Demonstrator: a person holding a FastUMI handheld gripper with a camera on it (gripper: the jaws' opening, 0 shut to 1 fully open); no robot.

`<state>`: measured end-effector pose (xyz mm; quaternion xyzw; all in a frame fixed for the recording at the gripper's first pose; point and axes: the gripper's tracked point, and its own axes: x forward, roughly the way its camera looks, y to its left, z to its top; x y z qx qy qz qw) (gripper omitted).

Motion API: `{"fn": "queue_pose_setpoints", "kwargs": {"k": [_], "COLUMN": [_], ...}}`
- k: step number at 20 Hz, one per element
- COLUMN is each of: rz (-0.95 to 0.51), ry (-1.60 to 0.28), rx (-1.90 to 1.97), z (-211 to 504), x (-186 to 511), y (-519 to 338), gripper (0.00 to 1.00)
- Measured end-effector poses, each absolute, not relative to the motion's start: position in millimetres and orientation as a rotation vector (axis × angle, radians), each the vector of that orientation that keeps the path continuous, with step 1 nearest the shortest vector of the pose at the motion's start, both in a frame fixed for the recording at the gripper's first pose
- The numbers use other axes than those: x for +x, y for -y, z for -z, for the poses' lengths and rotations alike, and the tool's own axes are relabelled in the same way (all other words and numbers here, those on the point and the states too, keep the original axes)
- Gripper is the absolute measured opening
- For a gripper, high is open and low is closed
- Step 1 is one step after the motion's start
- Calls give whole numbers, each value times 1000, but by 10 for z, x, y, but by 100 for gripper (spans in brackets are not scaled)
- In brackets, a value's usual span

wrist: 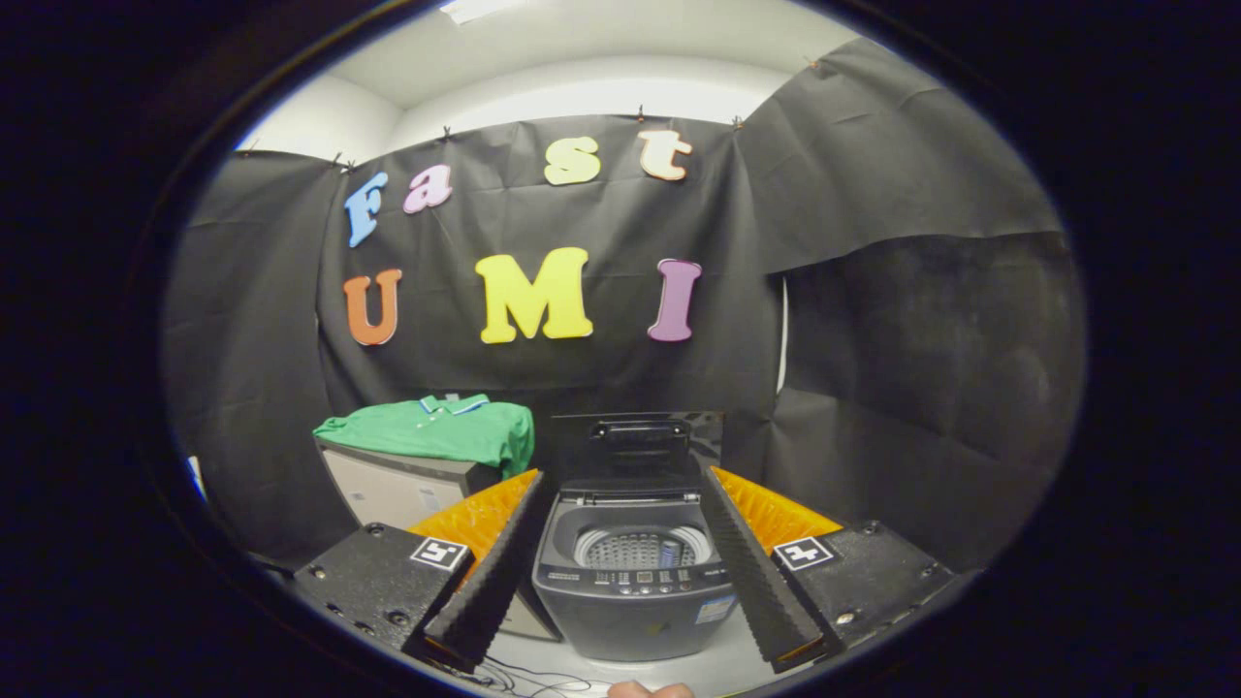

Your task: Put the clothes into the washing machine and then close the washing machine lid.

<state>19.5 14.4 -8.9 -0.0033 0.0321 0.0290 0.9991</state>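
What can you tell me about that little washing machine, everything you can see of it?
The washing machine is a small grey top-loader standing on a pale surface, seen between the open gripper's two spread fingers. Its dark, glossy lid stands raised at the back against the black cloth. Inside is a perforated metal drum with no clothes visible in it. A control panel with small buttons runs along the front edge. Nothing touches it; the green shirt lies on a box beside it.

The shirt [433, 432] lies on a box [397, 488] left of the washing machine [635, 572].
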Motion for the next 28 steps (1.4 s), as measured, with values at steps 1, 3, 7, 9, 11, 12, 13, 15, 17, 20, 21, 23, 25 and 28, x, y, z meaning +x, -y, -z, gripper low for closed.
{"fn": "queue_pose_setpoints", "kwargs": {"k": [1,3,7,9,11,12,13,15,17,20,21,23,25,28], "rz": [-80,-128,-266,-344,-395,-410,-426,-442,-446,-448,-442,-428,-418,-420], "ry": [-66,-77,-91,-89,-95,-99,-97,-106,-149,-237,-252,-270,-310,-435], "rx": [-13,-23,-17,-18,-32,-38,-38,-24,-12,-20,-27,-33,-49,-79], "z": [72,65,-38,-84,-105,-132,-174,-267,-287,-320,-352,-388,-331,-137], "x": [228,313,476,559,708,792,863,1060,1294,1637,1749,1982,2218,2497], "y": [-177,-286,-616,-826,-1065,-1191,-1331,-1640,-1964,-2461,-2614,-2905,-3198,-3540], "gripper": [100,100,100,100,100,100,100,100,100,100,100,99,100,100]}}
